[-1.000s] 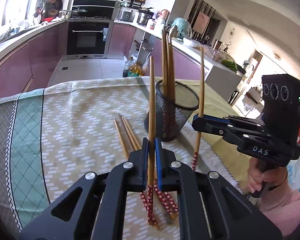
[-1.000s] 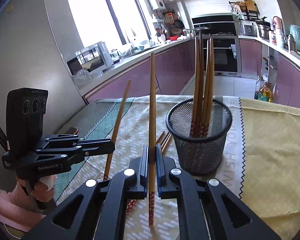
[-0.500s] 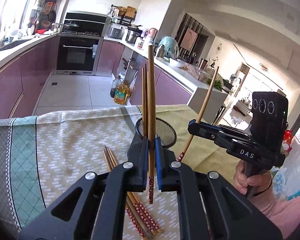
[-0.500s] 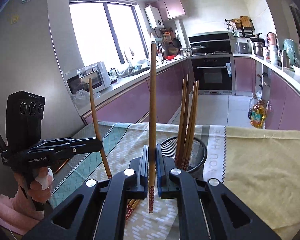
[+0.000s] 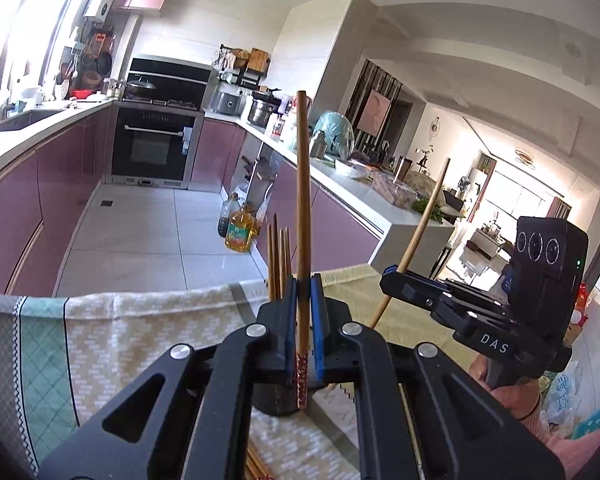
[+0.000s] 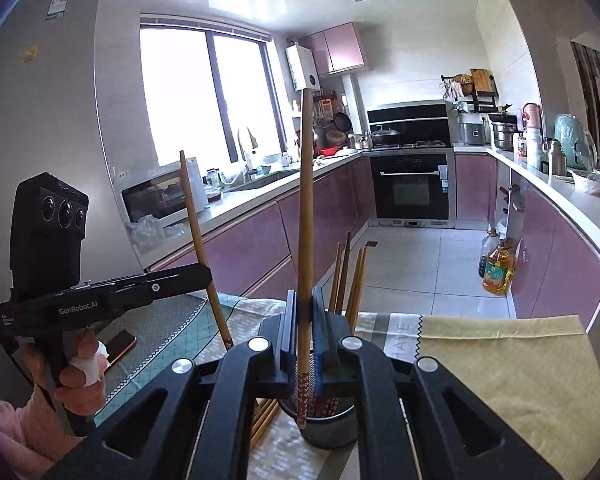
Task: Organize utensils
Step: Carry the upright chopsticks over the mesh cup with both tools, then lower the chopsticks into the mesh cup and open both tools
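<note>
The worktop (image 6: 512, 364) carries a yellow cloth (image 6: 540, 392) on one side and a patterned cloth (image 5: 140, 344) with a teal border on the other. Its far edge runs just behind the mesh holder (image 6: 332, 428), and beyond that edge lies open tiled kitchen floor (image 5: 140, 232) between the purple cabinets. A phone (image 6: 118, 344) lies near the worktop's left edge in the right wrist view.

The left gripper (image 5: 303, 320) has its jaws closed on one chopstick (image 5: 302, 208), held upright, with its red patterned end hanging below the jaws above the mesh holder (image 5: 276, 400). The right gripper (image 6: 303, 320) likewise has its jaws shut tight on a second chopstick (image 6: 306, 208), upright, whose patterned lower end reaches down inside the holder's rim. In the left wrist view this gripper's chopstick (image 5: 416, 240) leans at a slant.

Several chopsticks already stand in the holder (image 6: 346, 276), just beside the right gripper's jaws. More loose chopsticks (image 6: 266, 420) lie flat on the patterned cloth, touching or just beside the holder's base; which of the two cannot be told. Both grippers sit close together over the holder.
</note>
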